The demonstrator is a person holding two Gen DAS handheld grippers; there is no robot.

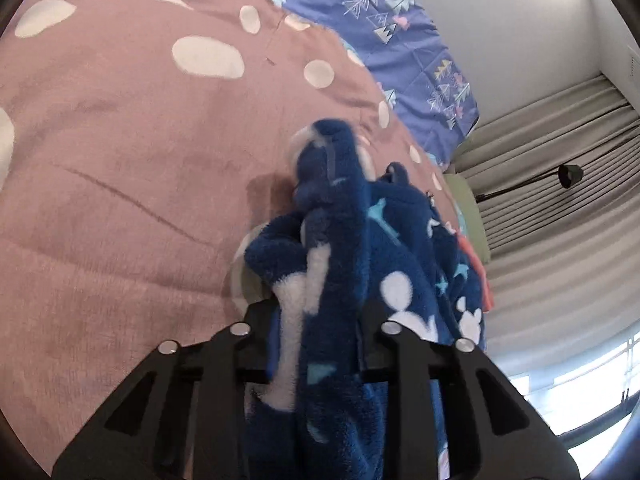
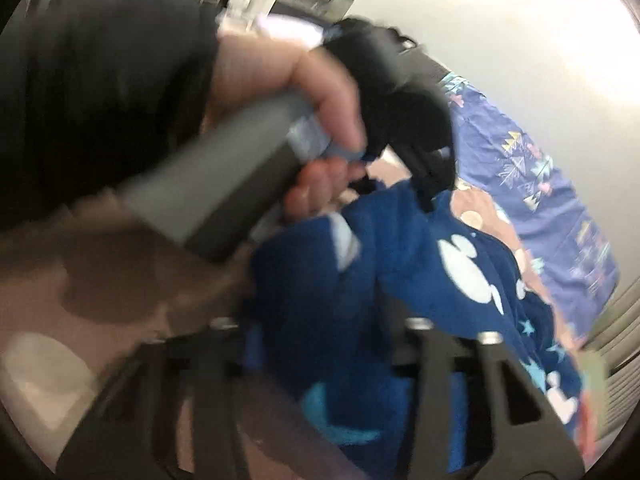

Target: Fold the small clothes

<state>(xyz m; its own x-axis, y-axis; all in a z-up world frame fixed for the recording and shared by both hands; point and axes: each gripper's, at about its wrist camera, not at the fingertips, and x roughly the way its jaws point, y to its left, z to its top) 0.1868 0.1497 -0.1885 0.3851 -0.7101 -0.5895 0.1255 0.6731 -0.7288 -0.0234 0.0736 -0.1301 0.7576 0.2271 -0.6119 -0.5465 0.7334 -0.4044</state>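
Pink bedding with white oval spots [image 1: 120, 168] fills the left wrist view, with a blue patterned sheet [image 1: 404, 36] at the upper right. One small dark-blue fleece garment with white mouse-head shapes [image 1: 340, 264] hangs bunched at lower centre, likely lifted so it can be spread flat for folding. The left gripper [image 1: 320, 344] pinches one part of the fleece. In the blurred right wrist view the right gripper [image 2: 324, 344] clamps another part [image 2: 360, 280]. A hand [image 2: 320, 92] grips the other tool's grey handle [image 2: 224, 168] at centre left. Two grippers, one garment.
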